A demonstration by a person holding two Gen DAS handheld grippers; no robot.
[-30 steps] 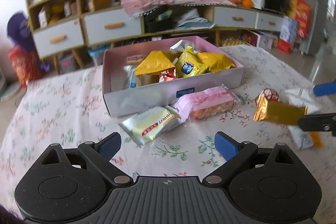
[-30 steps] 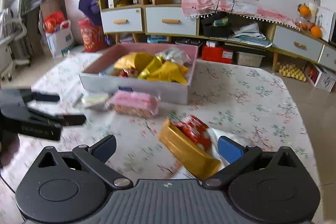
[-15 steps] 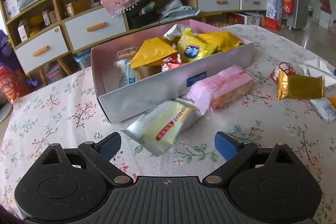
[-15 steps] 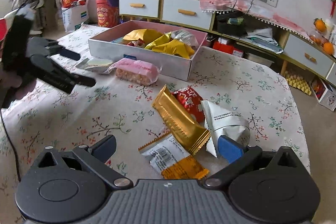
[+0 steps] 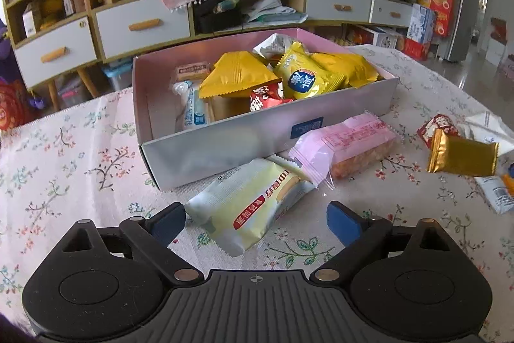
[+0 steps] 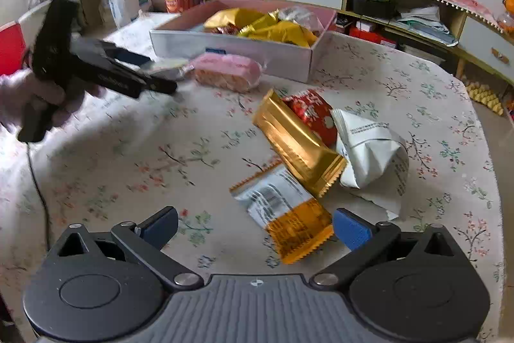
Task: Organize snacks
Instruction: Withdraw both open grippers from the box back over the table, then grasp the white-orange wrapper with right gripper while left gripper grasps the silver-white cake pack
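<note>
A pink box (image 5: 225, 143) (image 6: 244, 52) on the flowered table holds several yellow, red and white snack packs. A pale yellow-white pack (image 5: 250, 208) lies just in front of it, partly between the wide-apart fingers of my left gripper (image 5: 256, 222), which is open. A pink wafer pack (image 5: 350, 147) (image 6: 226, 71) lies to its right. My right gripper (image 6: 255, 229) is open above an orange-and-silver pack (image 6: 286, 214). Beyond it lie a gold pack (image 6: 295, 140) (image 5: 462, 155), a red pack (image 6: 310, 111) and a white bag (image 6: 372, 147).
In the right wrist view a hand holds the left gripper (image 6: 96, 66) at the left, pointing toward the box. Drawers and shelves (image 5: 141, 21) stand behind the table. Bare tablecloth (image 6: 128, 166) lies between the two grippers.
My left gripper has moved closer to the pale yellow-white pack, which now sits between its fingers. My right gripper pulled back from the gold pack and now hovers over the orange-and-silver pack.
</note>
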